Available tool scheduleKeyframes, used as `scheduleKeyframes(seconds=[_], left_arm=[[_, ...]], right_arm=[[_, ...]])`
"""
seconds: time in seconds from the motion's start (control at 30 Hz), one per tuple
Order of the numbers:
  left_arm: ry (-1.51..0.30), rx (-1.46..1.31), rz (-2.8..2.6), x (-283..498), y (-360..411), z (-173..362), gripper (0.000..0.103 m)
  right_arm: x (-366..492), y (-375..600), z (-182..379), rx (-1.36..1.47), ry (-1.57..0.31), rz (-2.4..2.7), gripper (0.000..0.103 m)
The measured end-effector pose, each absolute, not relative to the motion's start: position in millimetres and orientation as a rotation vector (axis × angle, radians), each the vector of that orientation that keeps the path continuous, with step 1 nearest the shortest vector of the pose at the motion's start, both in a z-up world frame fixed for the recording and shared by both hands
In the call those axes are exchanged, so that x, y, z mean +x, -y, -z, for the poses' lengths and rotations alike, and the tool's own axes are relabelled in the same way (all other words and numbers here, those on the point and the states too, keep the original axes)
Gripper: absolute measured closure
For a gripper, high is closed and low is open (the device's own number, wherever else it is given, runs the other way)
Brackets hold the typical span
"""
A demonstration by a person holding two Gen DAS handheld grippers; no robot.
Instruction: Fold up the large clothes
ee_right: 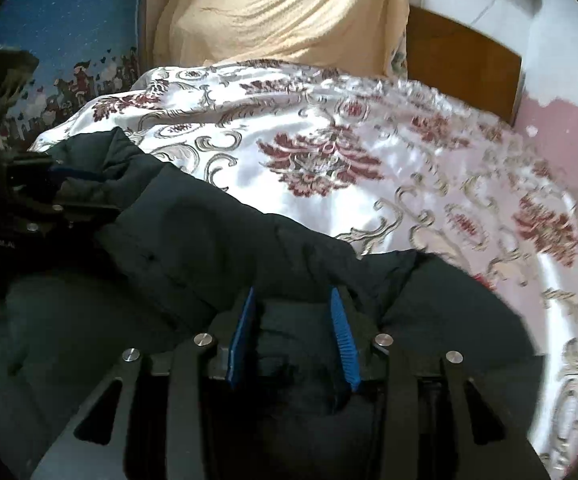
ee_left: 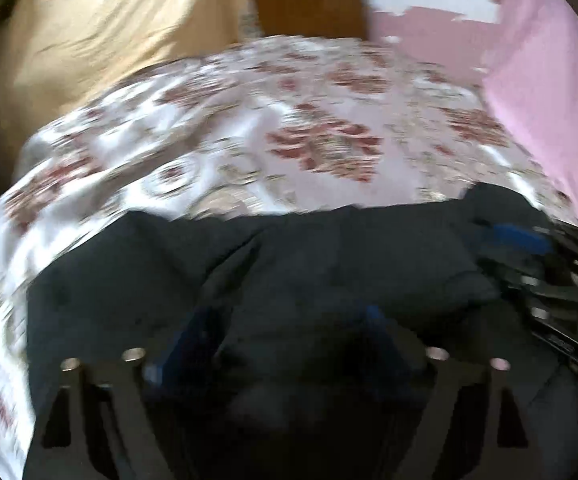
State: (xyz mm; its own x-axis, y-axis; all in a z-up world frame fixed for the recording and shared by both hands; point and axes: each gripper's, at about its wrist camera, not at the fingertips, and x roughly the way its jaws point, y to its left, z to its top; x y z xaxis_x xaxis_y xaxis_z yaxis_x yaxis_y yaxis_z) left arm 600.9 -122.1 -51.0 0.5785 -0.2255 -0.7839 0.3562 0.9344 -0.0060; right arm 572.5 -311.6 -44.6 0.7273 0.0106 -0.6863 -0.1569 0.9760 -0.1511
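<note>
A large dark padded jacket (ee_left: 329, 264) lies bunched along the near edge of a bed covered by a floral satin bedspread (ee_left: 289, 128). In the blurred left wrist view my left gripper (ee_left: 265, 340) hangs over the jacket, its blue pads wide apart with loose fabric between them. My right gripper (ee_right: 293, 300) is shut on a thick fold of the jacket (ee_right: 209, 240), blue pads pressing from both sides. Each gripper shows in the other's view: the right gripper (ee_left: 529, 248) at the jacket's right end, the left gripper (ee_right: 61, 184) at its left end.
A beige curtain (ee_right: 289, 8) hangs behind the bed, beside a brown wooden headboard (ee_right: 461, 68). A pink wall (ee_left: 549, 80) runs along the right. Blue patterned fabric (ee_right: 69, 20) stands at the far left. The bedspread (ee_right: 329, 140) stretches beyond the jacket.
</note>
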Motion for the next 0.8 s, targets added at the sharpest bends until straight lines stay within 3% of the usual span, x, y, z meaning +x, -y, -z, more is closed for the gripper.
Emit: scheduleKeyframes(seconds=[0.1, 0.2, 0.47, 0.63, 0.8], left_arm=[[-0.902, 0.122, 0.286, 592.1, 114.5, 41.8, 0.014], [-0.901, 0.141, 0.235, 579.8, 112.6, 30.7, 0.014], [-0.823, 0.222, 0.190, 525.0, 110.5, -18.8, 0.014], [-0.752, 0.211, 0.209, 482.1, 103.1, -58.1, 0.013], [-0.680, 0.207, 0.206, 435.2, 93.0, -94.0, 0.011]], right_arm=[[557.3, 315.1, 27.4, -0.183, -0.745, -0.070, 0.066], [539.3, 318.3, 10.9, -0.173, -0.730, -0.059, 0.049], [488.2, 330.1, -34.2, -0.101, -0.695, -0.039, 0.034], [449.4, 334.2, -64.7, -0.030, -0.644, -0.043, 0.017], [410.5, 327.4, -90.8, -0.012, -0.599, -0.034, 0.012]])
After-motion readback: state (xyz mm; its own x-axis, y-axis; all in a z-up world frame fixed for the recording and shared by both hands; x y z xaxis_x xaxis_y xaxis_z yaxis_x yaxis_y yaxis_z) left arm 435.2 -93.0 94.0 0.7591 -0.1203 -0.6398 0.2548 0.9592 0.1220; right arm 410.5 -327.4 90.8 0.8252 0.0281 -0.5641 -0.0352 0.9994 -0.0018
